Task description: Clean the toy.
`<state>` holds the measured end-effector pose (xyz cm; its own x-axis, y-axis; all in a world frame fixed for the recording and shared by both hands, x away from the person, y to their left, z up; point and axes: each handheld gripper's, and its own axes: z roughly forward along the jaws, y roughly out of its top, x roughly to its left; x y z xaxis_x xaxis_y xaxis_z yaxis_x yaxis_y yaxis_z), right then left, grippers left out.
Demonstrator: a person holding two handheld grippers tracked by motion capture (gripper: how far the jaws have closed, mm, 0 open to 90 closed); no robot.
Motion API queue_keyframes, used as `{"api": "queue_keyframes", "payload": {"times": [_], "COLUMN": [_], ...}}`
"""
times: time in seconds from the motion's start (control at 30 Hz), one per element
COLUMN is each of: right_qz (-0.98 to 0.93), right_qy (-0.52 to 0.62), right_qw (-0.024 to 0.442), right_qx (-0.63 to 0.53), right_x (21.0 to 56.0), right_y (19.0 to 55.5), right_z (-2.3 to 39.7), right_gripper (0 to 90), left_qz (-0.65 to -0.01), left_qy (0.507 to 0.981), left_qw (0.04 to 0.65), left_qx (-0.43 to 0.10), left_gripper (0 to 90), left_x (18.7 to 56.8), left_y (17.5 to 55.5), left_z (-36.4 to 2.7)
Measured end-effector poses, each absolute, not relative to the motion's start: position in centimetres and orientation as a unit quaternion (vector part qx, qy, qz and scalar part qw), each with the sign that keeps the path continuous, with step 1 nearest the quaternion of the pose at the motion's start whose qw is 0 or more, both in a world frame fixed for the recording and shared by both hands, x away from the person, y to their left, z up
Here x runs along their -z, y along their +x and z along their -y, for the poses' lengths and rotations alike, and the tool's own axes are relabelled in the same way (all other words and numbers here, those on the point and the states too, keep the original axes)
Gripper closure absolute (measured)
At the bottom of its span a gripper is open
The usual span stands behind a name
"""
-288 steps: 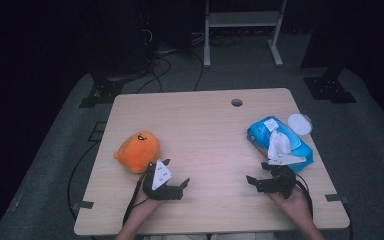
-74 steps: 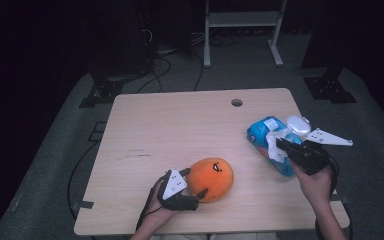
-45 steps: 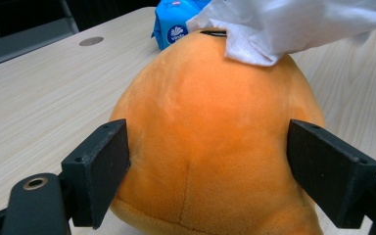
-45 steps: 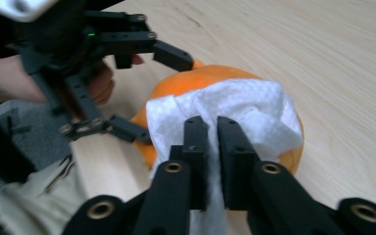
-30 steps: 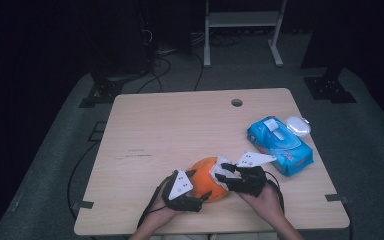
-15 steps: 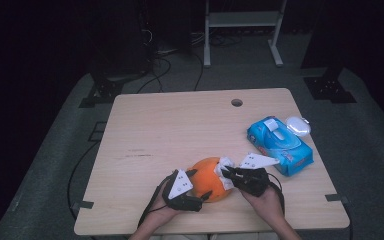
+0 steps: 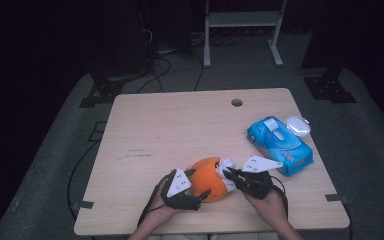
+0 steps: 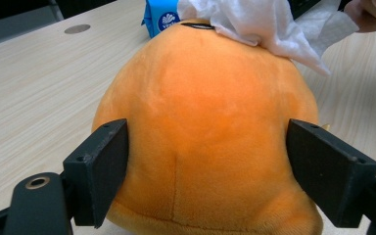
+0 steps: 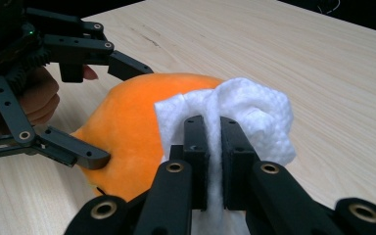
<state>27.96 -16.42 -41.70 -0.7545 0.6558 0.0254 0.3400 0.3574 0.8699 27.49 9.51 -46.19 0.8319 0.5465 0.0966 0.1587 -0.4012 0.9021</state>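
A pale wooden table (image 7: 180, 125) stands on grey carpet (image 7: 360, 125) in a dark room, cables (image 7: 165, 50) at eleven o'clock, a white frame (image 7: 242, 20) at twelve.

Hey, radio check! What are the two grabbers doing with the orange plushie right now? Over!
Left gripper clamped around orange plushie. Right gripper shut on white wipe, pressing it against plushie. Wipes pack off to the side, nothing in the way. Over.

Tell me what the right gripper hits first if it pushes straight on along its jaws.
Most likely the orange plush toy. The right gripper is shut on a white wipe that already lies against the toy, with the left gripper clamping its far side.
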Motion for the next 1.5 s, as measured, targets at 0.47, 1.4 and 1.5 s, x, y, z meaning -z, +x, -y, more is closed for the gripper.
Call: {"api": "queue_keyframes", "payload": {"times": [0.47,1.4,1.5], "right_qz": [-0.806,-0.815,-0.823], "right_qy": [0.316,0.296,0.272], "right_qw": [0.166,0.146,0.148], "right_qx": [-0.472,-0.477,-0.475], "right_x": [41.9,42.2,42.1], "right_y": [27.9,27.4,26.8], "right_z": [17.1,16.4,15.2], "right_gripper": [82.8,82.4,82.2], "left_qz": [-0.232,-0.237,-0.238], "left_qy": [0.811,0.803,0.802], "left_qw": [0.504,0.5,0.501], "left_qx": [-0.186,-0.221,-0.22], "left_gripper": [18.1,19.1,19.1], "left_x": [46.2,46.3,46.3], "left_y": [28.0,27.9,27.9], "left_z": [-9.9,-9.2,-9.2]}}
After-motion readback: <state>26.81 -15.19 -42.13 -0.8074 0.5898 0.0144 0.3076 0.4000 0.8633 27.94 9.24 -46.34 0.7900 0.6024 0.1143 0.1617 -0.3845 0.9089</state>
